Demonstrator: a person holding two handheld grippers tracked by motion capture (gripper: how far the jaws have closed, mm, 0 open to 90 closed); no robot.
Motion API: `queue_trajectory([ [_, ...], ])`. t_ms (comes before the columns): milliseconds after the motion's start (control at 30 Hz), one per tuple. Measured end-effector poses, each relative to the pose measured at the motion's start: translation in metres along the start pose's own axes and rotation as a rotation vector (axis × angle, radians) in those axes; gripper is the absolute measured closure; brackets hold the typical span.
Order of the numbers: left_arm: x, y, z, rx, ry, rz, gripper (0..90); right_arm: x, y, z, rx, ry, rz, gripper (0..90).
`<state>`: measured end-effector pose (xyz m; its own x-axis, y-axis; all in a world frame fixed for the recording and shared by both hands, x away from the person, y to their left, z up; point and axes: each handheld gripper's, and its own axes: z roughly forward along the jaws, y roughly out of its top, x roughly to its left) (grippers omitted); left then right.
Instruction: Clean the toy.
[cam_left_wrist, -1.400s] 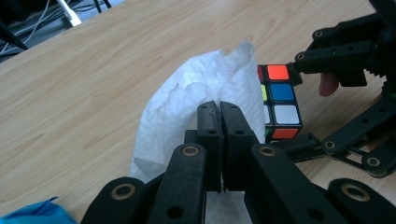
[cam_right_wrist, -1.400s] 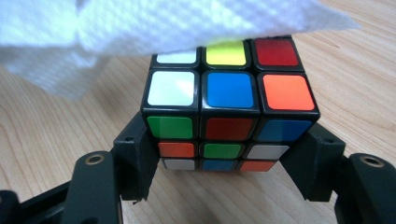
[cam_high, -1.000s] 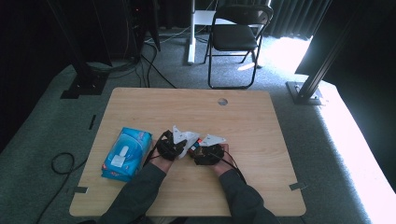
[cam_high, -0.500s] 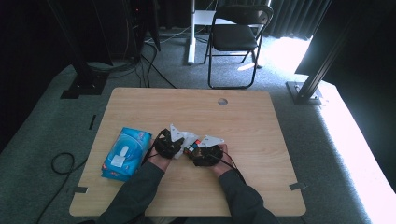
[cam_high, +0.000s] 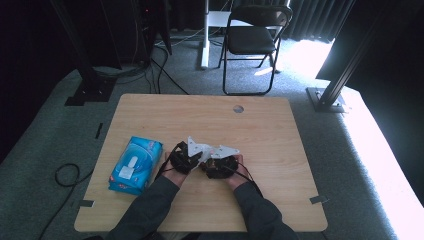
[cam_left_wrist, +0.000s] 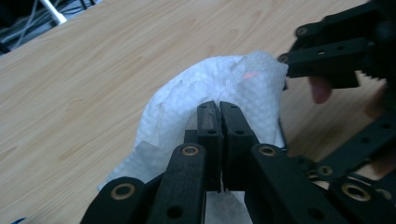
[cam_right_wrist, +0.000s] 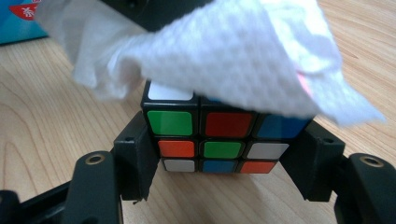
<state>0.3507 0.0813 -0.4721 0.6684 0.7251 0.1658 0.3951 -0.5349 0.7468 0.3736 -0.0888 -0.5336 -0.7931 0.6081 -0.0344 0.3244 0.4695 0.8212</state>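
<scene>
A scrambled colour cube (cam_right_wrist: 212, 140) sits between the jaws of my right gripper (cam_right_wrist: 219, 161), which is shut on its two sides just above the wooden table (cam_right_wrist: 42, 154). A white paper tissue (cam_right_wrist: 243, 56) lies draped over the cube's top. My left gripper (cam_left_wrist: 219, 121) is shut on that tissue (cam_left_wrist: 196, 98), its jaws pressed together with the paper bunched around them. In the high view the left gripper (cam_high: 192, 152) and the right gripper (cam_high: 215, 159) meet near the table's middle front, and the cube is hidden there.
A blue pack of tissues (cam_high: 135, 164) lies flat at the table's left front. A round cable hole (cam_high: 238, 108) is near the far edge. Behind the table stands a black folding chair (cam_high: 252, 40), with cables on the floor.
</scene>
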Motion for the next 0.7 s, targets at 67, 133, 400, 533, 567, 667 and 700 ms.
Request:
queue_trajectory([
  [67,-0.002,0.000,0.000,-0.004,-0.012,0.008,88.0,0.000,0.000,0.000,0.000,0.000,0.002,34.1],
  [133,-0.005,0.000,0.000,-0.014,-0.023,0.024,88.0,0.000,0.000,0.000,-0.001,-0.001,0.004,34.0],
  [400,-0.015,0.001,-0.001,-0.032,-0.069,0.070,87.9,-0.001,0.000,0.000,-0.004,-0.002,0.008,34.1],
  [533,-0.012,0.001,0.000,-0.035,-0.077,0.066,87.7,-0.001,0.000,0.000,-0.003,-0.003,0.007,34.1],
  [567,-0.012,0.001,0.000,-0.035,-0.076,0.065,87.7,0.000,0.000,0.000,-0.003,-0.002,0.005,34.1],
  [667,-0.009,0.001,0.000,-0.031,-0.073,0.065,87.7,0.001,0.001,0.001,-0.002,0.003,0.002,34.1],
  [700,-0.008,0.001,0.000,-0.031,-0.071,0.064,87.7,0.002,0.001,0.001,-0.002,0.006,0.004,34.1],
])
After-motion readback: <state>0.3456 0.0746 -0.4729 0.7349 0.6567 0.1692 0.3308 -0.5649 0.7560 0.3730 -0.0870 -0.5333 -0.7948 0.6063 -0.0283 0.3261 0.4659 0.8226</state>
